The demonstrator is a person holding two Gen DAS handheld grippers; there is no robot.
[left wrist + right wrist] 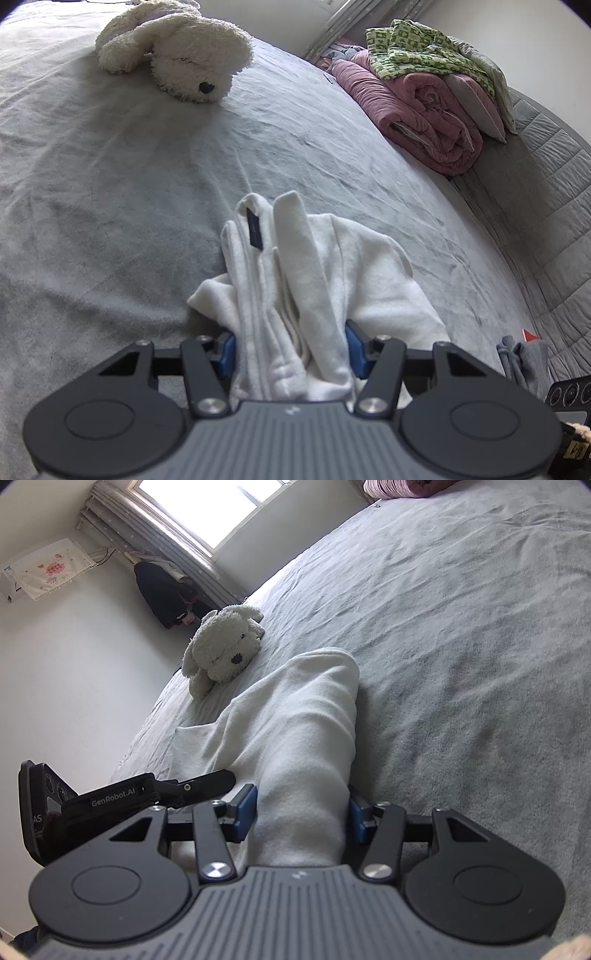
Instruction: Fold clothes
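Both tools clamp bunched parts of the white garment: left tool near its labelled collar, right tool elsewhere, likely to spread it over the bed ahead.

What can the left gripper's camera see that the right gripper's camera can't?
Only the left wrist view shows the rolled pink quilt with a green patterned garment on top, a small grey cloth at the bed's edge, and a dark label on the white garment. Only the right wrist view shows the window, dark clothes hanging by the curtain, and the left gripper's body. Both show the grey bedsheet, the plush dog and white fabric clamped between blue pads.
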